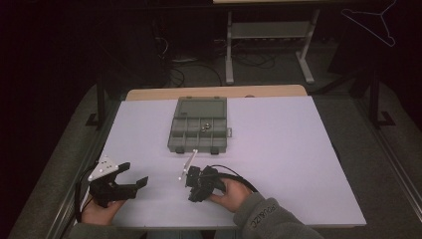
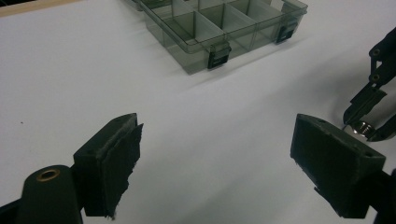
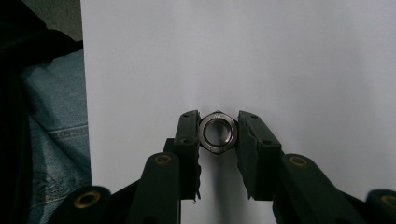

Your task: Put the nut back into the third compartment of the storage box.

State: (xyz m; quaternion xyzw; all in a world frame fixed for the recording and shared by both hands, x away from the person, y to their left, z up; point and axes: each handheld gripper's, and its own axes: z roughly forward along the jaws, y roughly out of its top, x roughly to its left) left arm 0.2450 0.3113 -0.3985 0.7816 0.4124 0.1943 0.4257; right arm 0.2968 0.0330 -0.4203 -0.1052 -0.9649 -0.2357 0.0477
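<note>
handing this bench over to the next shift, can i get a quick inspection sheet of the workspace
surface: white tabletop, flat, with a wooden edge at the far side
job's things: steel hex nut lying flat on the table; grey compartment box open at the far middle, two small metal parts in one compartment
clutter: white rod lying between the box and the right gripper
grippers: right gripper shut on the hex nut, jaws pressing two opposite sides; left gripper open, jaws wide apart, nothing between them
cables: black cable looping from the right gripper
surroundings: dark floor, table legs behind, wire coat hanger top right
</note>
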